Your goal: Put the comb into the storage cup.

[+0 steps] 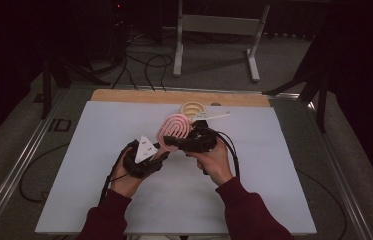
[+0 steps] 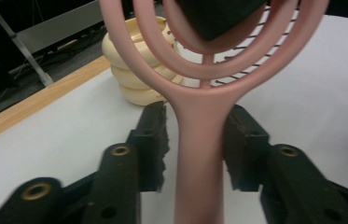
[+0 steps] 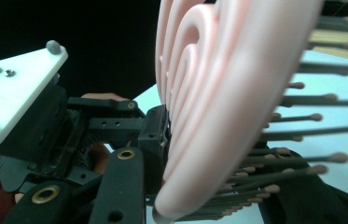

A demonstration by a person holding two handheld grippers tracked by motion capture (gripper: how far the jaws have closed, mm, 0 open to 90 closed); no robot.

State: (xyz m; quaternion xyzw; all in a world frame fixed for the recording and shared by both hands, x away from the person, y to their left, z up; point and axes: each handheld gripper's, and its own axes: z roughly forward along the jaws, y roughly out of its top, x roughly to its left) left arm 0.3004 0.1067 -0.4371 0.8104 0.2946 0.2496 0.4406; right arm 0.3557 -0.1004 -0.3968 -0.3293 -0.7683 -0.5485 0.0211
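A pink hairbrush with an open looped head is held above the white table sheet. My right gripper is shut on its head; in the right gripper view the jaws clamp the looped pink head from both sides, with the bristles pointing right. My left gripper stands around the handle. In the left gripper view the pink handle runs between the pads of the left gripper, with a narrow gap at the left pad. A cream brush lies on the sheet just beyond, also seen as the cream head.
A wooden strip borders the table's far edge. Beyond it stand a metal frame and loose cables on the floor. The left gripper's pale three-cornered plate is close beside the right gripper.
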